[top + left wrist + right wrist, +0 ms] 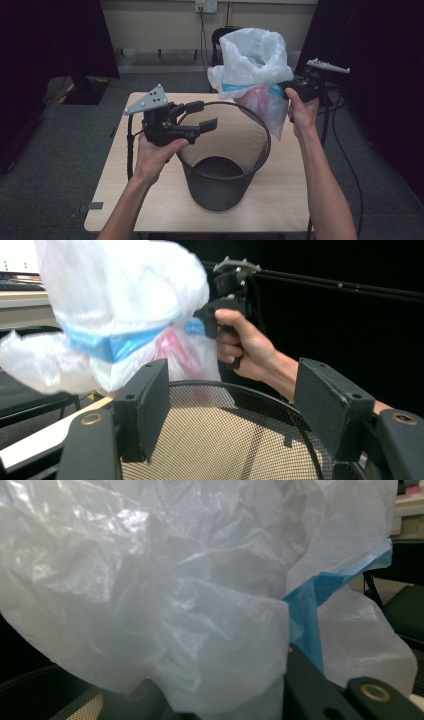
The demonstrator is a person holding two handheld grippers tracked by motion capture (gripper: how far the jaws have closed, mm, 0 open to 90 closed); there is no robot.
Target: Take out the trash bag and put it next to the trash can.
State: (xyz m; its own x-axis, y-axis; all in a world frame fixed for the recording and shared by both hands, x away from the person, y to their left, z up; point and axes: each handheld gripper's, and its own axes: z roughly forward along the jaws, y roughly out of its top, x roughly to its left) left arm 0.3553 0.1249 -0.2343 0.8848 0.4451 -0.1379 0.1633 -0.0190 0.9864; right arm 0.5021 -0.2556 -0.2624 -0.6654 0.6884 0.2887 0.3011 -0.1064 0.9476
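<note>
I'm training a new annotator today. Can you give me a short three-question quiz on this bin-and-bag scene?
1. True or false: the plastic bag already lines the mesh bin.
2. Which tongs grip the bag? A) left B) right
3. Fill in: the left tongs hang open over the bin's ____.

Key: 1 false, it is held up beside the bin's far side; 2 B, the right tongs; 3 rim.

Even, soft light falls on the worktop (150, 200); black surrounds stay dim. The bag (115, 305) blurs in the left gripper view, with mild sheen close up.
</note>
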